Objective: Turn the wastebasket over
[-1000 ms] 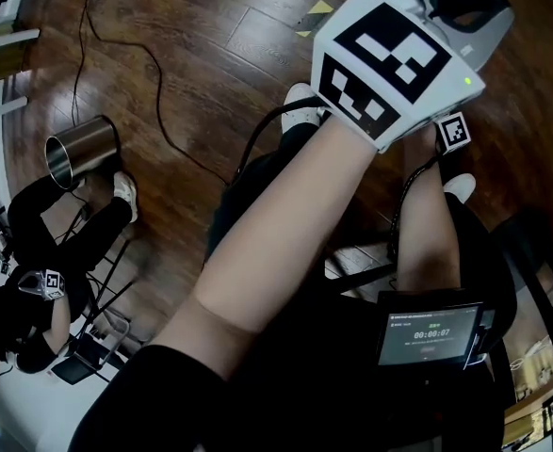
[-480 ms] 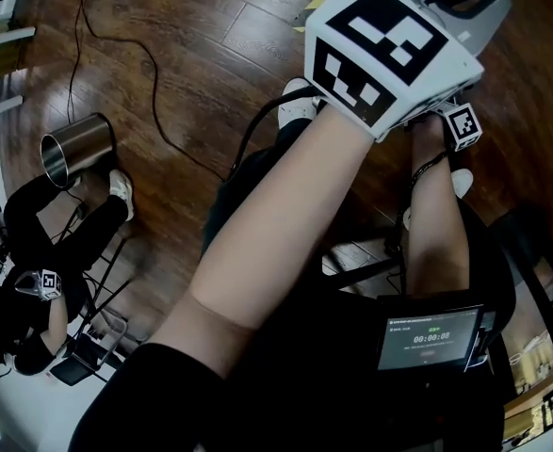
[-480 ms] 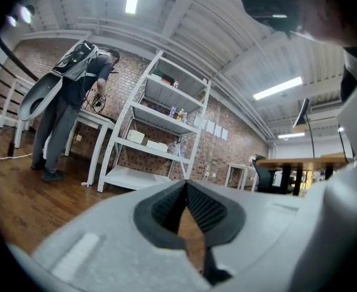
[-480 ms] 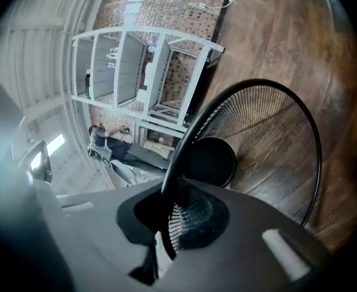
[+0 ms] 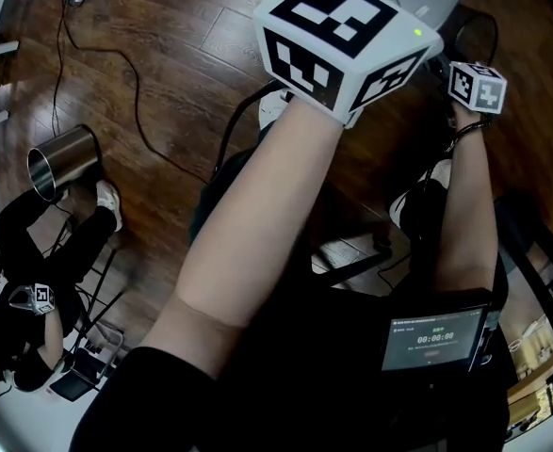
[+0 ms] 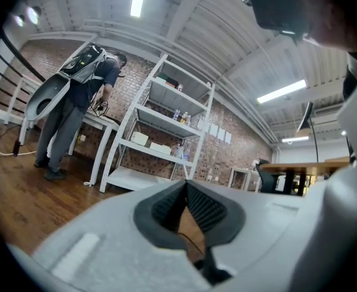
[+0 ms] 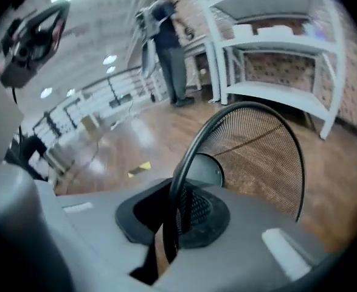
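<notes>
In the right gripper view the black wire-mesh wastebasket (image 7: pixel 260 142) is tilted with its open mouth towards the camera, its solid round bottom (image 7: pixel 204 170) showing inside. My right gripper (image 7: pixel 177 208) is shut on the basket's black rim (image 7: pixel 187 157), which runs down between the pads. In the head view only that gripper's small marker cube (image 5: pixel 477 87) shows, above my right forearm. My left gripper (image 6: pixel 186 190) points level into the room, away from the basket, pads meeting at the tips with nothing between them. Its large marker cube (image 5: pixel 342 40) fills the top of the head view.
Wood floor all round. A steel cylinder (image 5: pixel 62 161) lies at the left beside a seated person in black (image 5: pixel 40 252), and a cable (image 5: pixel 135 92) snakes across the floor. White shelving (image 6: pixel 160 132) and a standing person (image 6: pixel 75 102) are ahead. A screen (image 5: pixel 434 339) hangs at my waist.
Both hands have moved up the head view. The right gripper's small cube has shifted up and to the right and turned. The steel cylinder and seated person have slid left and down in the picture.
</notes>
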Motion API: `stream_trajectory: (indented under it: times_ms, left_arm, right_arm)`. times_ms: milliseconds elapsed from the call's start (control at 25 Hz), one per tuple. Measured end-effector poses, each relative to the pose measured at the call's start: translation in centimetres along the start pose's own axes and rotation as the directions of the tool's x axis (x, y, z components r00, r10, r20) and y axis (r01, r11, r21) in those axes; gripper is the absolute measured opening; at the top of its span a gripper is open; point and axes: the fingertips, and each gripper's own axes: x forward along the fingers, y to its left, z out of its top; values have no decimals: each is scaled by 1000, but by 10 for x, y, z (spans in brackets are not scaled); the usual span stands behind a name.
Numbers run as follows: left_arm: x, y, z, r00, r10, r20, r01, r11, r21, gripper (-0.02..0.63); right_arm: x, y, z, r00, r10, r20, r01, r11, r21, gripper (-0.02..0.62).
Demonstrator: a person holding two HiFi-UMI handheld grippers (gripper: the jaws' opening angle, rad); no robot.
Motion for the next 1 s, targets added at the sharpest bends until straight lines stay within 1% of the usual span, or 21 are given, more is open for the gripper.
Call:
stream_trajectory:
  times_ms: [80, 160, 240, 320, 360, 440, 680, 840, 880, 960, 1000]
  left_arm:
    - [0, 0, -1, 1000, -2, -4, 2, 1000, 0, 2]
    - [0, 0, -3, 1000, -2, -8, 2, 1000, 4, 2]
    - [0, 1, -3, 1000, 0, -8, 1, 1000, 6, 2]
    - [0, 3, -3, 1000, 2, -6, -2, 1000, 4, 2]
    - [0, 3, -3, 1000, 4, -6, -4, 1000, 1, 2]
    - [0, 3, -5, 1000, 5, -9, -5, 1000, -2, 2]
    - [0, 1, -8, 1000, 1, -15, -1, 1000, -1, 2]
    - [0, 2, -5, 1000, 4, -13, -4, 1000, -2, 2]
    - [0, 2, -5, 1000, 4, -15, -4, 1000, 0, 2]
    - [2, 1, -7, 1000, 3, -23, -3, 1000, 6, 2]
    - [3, 2, -10, 999, 2, -32, -1, 1000, 8, 2]
  right_arm:
    - [11, 5, -5, 991, -30, -127, 8, 986, -168, 15]
    - [24, 16, -13, 972, -39, -233, -34, 953, -302, 14]
    - [33, 32, -22, 943, -47, -330, -100, 904, -416, 14]
    - [36, 53, -25, 921, -35, -388, -176, 851, -494, 15]
    - [36, 60, -26, 913, -32, -408, -202, 832, -516, 15]
    - [34, 67, -29, 899, -29, -436, -236, 808, -540, 15]
    - [25, 68, -43, 861, -42, -506, -292, 775, -561, 18]
    - [22, 69, -58, 820, -63, -569, -340, 745, -574, 29]
    - [21, 69, -61, 808, -70, -585, -354, 735, -578, 41]
    - [20, 71, -68, 785, -83, -613, -381, 716, -585, 104]
    - [18, 72, -70, 777, -88, -623, -393, 706, -590, 118]
